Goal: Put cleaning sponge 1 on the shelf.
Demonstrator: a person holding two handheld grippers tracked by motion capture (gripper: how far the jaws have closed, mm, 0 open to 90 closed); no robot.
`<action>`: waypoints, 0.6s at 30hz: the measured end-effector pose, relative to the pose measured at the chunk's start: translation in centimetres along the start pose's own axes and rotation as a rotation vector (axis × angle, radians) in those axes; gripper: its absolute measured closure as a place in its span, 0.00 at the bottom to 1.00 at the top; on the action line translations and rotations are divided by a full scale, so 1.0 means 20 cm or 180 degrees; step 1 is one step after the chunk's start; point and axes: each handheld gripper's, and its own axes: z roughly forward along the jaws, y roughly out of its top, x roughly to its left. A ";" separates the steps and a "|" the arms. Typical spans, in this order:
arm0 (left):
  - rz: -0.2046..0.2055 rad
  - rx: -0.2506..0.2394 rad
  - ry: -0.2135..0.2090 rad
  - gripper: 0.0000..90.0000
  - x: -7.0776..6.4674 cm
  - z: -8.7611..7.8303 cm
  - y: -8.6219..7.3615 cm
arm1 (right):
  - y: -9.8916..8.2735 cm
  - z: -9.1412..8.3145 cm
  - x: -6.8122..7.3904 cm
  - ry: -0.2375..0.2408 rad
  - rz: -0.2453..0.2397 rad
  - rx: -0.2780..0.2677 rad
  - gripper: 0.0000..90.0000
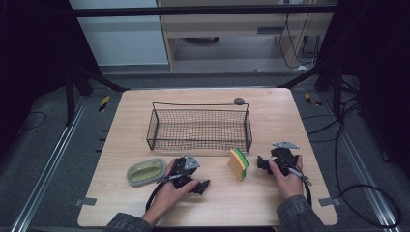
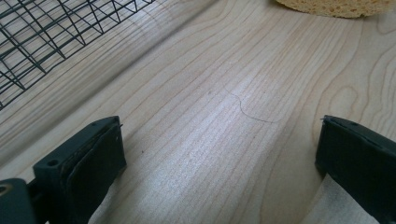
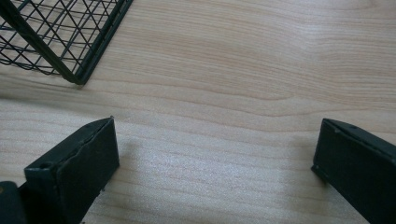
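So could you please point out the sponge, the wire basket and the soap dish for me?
sponge (image 1: 238, 164), high view, on its yellow side face.
wire basket (image 1: 199, 140), high view, on its near mesh wall.
soap dish (image 1: 145, 171), high view, on its green inside.

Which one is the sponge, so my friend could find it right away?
Start at the black wire basket in the middle of the wooden table. Just in front of its right end, the sponge stands on its edge between the person's two hands. It alone has stripes: green, yellow and orange-tan, unlike the flat olive dish on the left.

Sponge (image 1: 238, 163) between claws, before basket (image 1: 199, 126)
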 end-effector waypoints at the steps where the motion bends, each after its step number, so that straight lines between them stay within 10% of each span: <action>1: -0.0002 0.0011 0.0000 0.00 0.00 0.00 0.00 | 0.00 0.00 0.00 0.0012 -0.0011 -0.0002 0.00; 18: 0.0305 -0.0188 -0.0091 0.06 0.01 -0.26 0.10 | 0.00 0.00 -0.01 0.0081 -0.0124 -0.0009 0.01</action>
